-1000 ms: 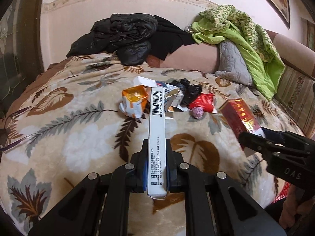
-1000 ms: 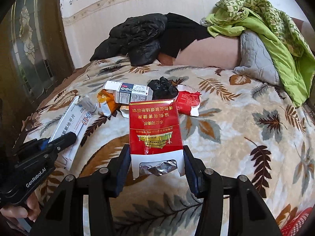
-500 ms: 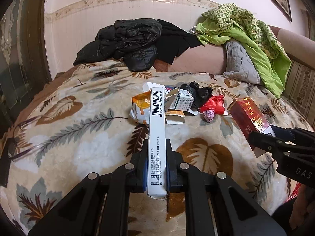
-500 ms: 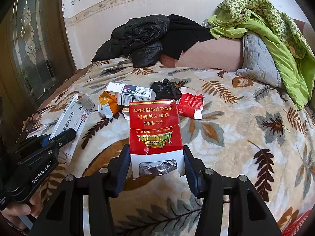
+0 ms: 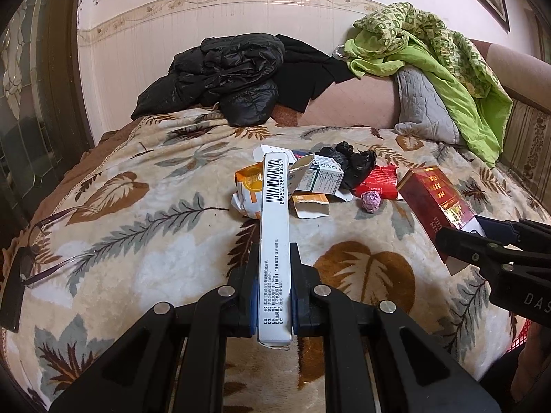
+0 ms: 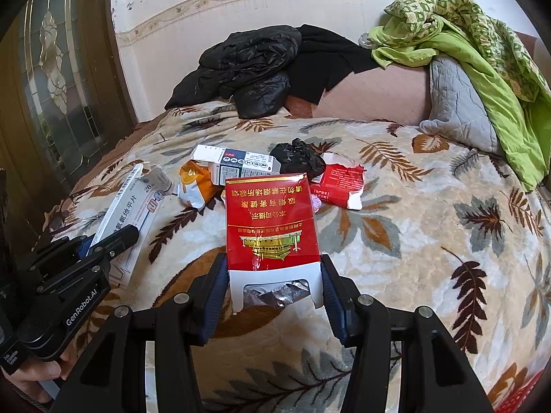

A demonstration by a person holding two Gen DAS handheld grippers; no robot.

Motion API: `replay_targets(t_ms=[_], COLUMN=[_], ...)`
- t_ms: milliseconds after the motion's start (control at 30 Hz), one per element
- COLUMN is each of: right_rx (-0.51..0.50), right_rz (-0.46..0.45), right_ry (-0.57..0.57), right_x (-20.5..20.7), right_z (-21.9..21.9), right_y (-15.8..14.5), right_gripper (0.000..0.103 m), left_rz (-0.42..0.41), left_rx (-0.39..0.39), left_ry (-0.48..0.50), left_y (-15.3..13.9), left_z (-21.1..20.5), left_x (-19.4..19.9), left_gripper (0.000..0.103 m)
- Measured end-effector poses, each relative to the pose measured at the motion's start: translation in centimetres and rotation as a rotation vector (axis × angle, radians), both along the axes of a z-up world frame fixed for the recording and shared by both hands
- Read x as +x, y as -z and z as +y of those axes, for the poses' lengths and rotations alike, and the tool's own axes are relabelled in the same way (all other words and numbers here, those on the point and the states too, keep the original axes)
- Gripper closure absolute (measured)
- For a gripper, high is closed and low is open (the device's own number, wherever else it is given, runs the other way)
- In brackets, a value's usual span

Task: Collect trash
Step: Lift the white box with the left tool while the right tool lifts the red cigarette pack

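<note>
The bed (image 5: pixel 144 227) is viewed forward and downward from close above by both wrist cameras; the trash pile (image 6: pixel 241 172) is shared.

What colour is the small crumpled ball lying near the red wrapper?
Pinkish purple crumpled ball; clearest in the left wrist view.

We note a plush, fuzzy leaf-print blanket (image 5: pixel 144 227) on the bed. Long white box (image 5: pixel 273 241): matt card. Red cigarette pack (image 6: pixel 270 227): glossy card, crinkled foil at its open end. Black jacket (image 5: pixel 227 75): shiny quilted fabric. Grey pillow (image 5: pixel 423 106): stitched matt cloth. Both tools: matt black plastic, metal rivets.
</note>
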State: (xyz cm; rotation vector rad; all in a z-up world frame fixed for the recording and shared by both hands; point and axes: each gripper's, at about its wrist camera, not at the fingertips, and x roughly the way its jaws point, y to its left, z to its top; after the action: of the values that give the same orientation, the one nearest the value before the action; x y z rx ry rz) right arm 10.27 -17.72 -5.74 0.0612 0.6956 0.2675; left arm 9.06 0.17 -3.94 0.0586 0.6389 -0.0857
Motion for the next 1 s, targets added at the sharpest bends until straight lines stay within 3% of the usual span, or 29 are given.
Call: replay_targets(t_ms=[600, 1000], right_rx=[0.018, 0.027], right_rz=[-0.014, -0.045], right_ry=[0.002, -0.004], right_x=[-1.1, -2.5], right_z=[-0.4, -0.4], right_y=[-1.0, -2.6], right_gripper=[0.048, 0.048], left_rz=[-0.004, -0.031], left_rx=[0.013, 0.028], left_ry=[0.01, 0.013], left_y=[0.0, -1.6], left_z=[-0.4, -0.8], left_x=[-0.2, -1.5], left_gripper=[0.09, 0.09])
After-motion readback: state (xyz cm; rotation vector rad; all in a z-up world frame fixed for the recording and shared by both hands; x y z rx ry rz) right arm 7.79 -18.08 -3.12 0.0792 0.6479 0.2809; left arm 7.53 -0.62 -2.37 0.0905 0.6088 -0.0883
